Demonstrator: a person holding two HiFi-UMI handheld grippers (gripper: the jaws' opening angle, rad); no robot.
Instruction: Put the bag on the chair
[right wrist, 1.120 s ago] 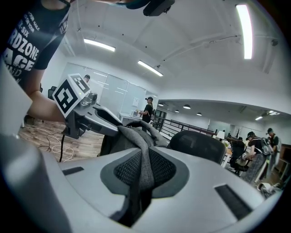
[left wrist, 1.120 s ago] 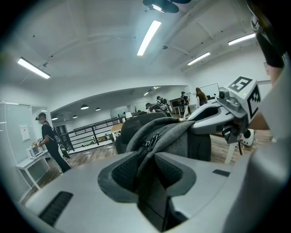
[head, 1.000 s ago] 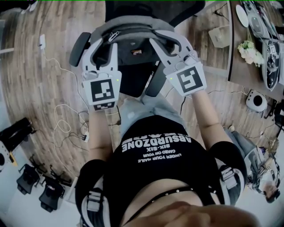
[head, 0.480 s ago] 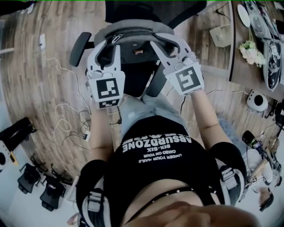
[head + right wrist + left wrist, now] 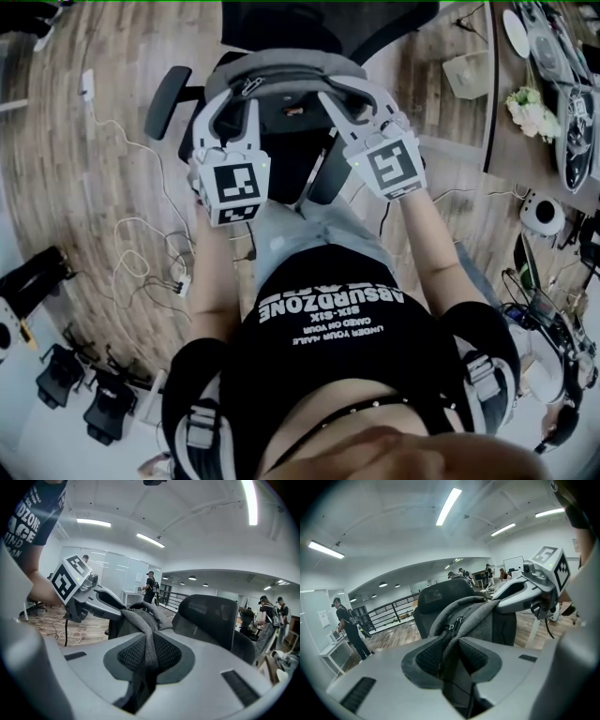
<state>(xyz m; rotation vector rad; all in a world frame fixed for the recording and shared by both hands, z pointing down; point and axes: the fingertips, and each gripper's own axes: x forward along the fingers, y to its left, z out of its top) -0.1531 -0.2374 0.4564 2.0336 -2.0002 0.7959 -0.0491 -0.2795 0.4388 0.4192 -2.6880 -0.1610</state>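
Observation:
A grey bag (image 5: 281, 67) hangs over the black chair (image 5: 281, 159) in the head view. My left gripper (image 5: 228, 96) is shut on the bag's left side and my right gripper (image 5: 352, 94) on its right side. In the left gripper view the zipped top of the bag (image 5: 473, 616) is pinched between the pads of the left gripper (image 5: 452, 651), with the chair's backrest (image 5: 440, 592) just behind. In the right gripper view a grey strap of the bag (image 5: 140, 616) runs between the pads of the right gripper (image 5: 149, 651); the chair (image 5: 211, 616) stands to the right.
White cables (image 5: 141, 253) lie on the wooden floor at the left. A desk (image 5: 534, 112) with flowers and dishes stands at the right, and a white round device (image 5: 542, 214) sits on the floor below it. The chair's armrest (image 5: 167, 101) juts left. A person (image 5: 347, 625) stands far off.
Both grippers have carried the bag a little further over the chair. The left gripper has shifted right and up in the head view.

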